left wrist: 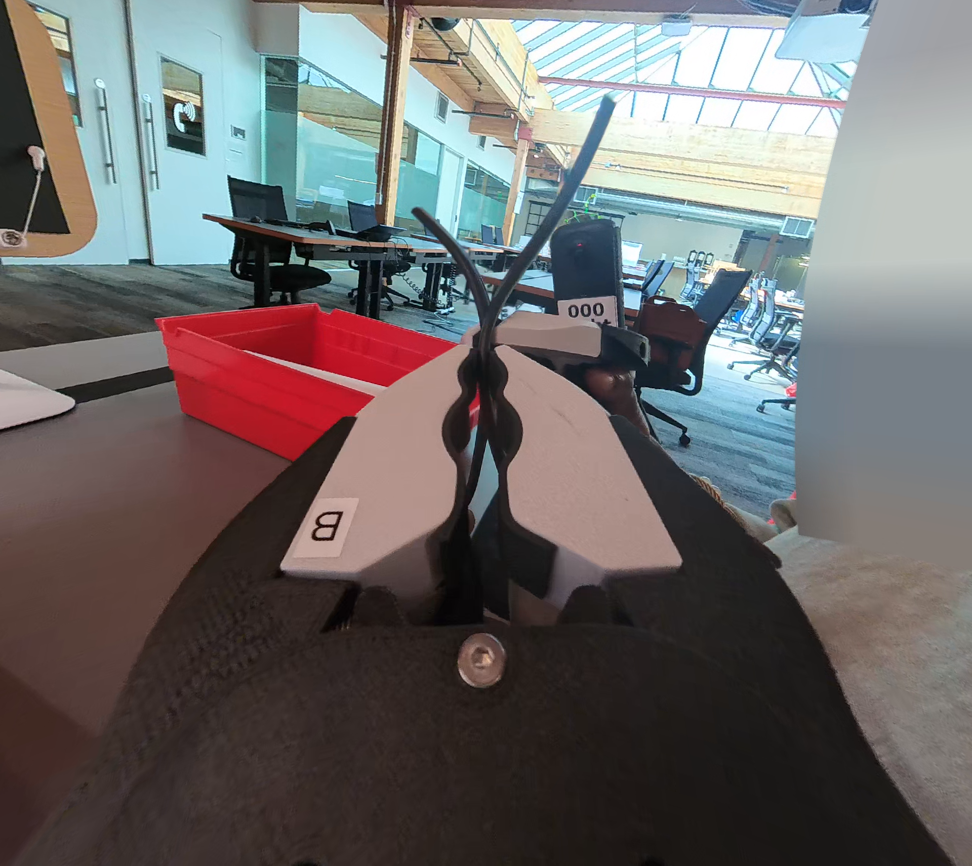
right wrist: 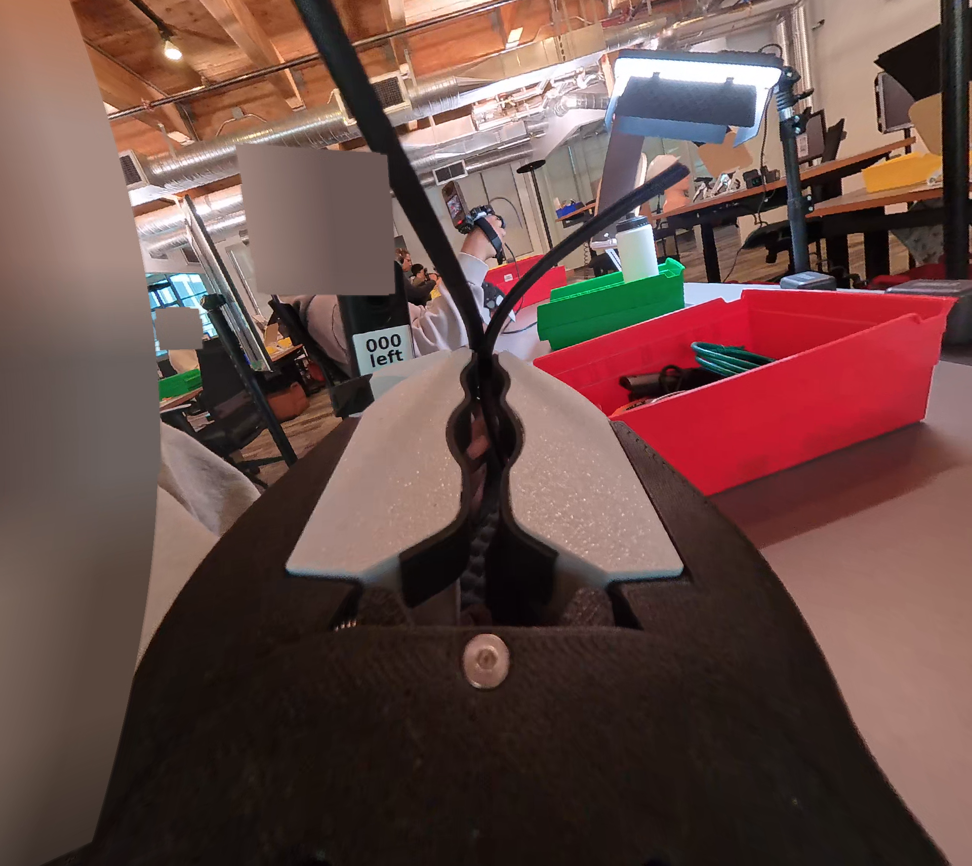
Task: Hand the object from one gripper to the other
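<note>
1. Both grey-fingered hand-held grippers look clenched on the same thin black flexible cable: left gripper (left wrist: pixel 484 357), right gripper (right wrist: pixel 486 359), the two meeting tip to tip.
2. Cable (left wrist: pixel 552 209) sits pinched right at the fingertips, its two strands crossing and fanning upward from them, so its long axis runs roughly vertical.
3. My guess: one side lets go next.
4. Past the cable, a red plastic bin (right wrist: pixel 789 399) rests on the table.
5. Cable's lower part is hidden between the fingers.
</note>
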